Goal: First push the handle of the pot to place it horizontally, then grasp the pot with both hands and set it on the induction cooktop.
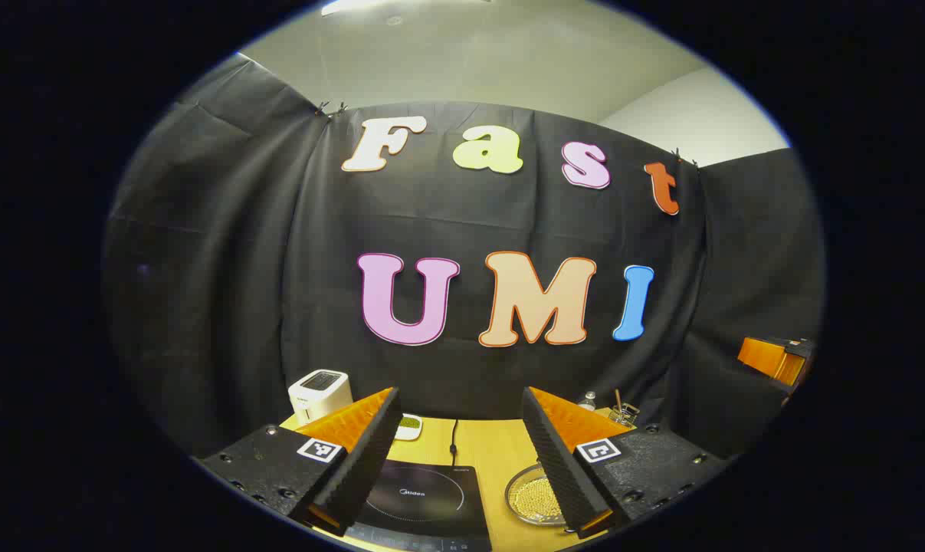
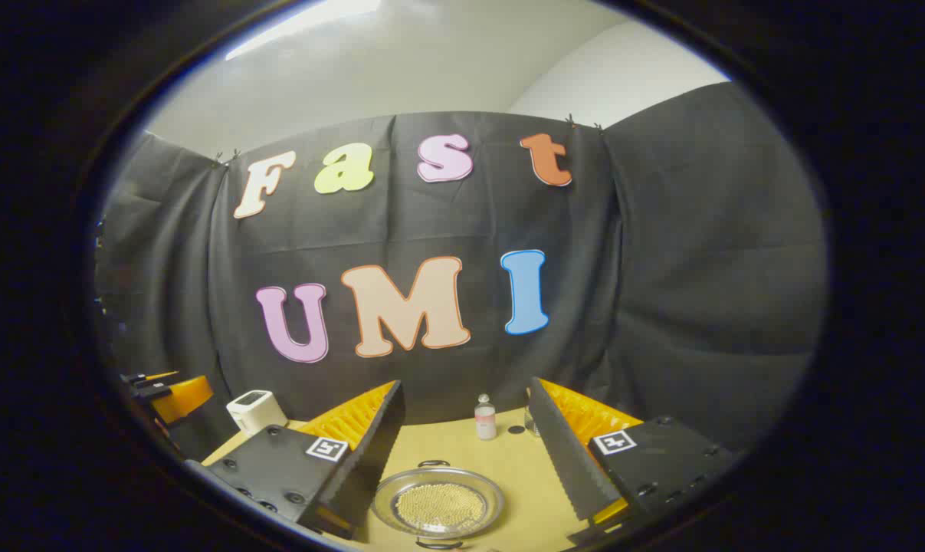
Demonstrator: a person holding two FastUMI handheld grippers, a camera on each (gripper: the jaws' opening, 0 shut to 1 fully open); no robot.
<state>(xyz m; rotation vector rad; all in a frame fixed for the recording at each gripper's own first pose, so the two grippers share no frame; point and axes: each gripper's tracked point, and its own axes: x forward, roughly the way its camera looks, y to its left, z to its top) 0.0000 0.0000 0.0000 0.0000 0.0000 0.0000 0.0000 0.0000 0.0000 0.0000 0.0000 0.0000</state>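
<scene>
Pot (image 2: pixel 439 504) between open right fingers (image 2: pixel 370 452) — near rim cut off.

Dim booth, ceiling light (image 1: pixel 370 6) glaring overhead, edges fisheye-warped

Low in the frame, we see the worktop (image 1: pixel 500 448) carrying the cooktop (image 1: pixel 424 498), pot (image 2: pixel 439 504), toaster (image 1: pixel 320 392) and 1 bottle (image 2: pixel 485 418).

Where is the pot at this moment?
In the right gripper view the pot sits on the table between the open fingers, before a small bottle; the left gripper view shows it right of the cooktop.
</scene>
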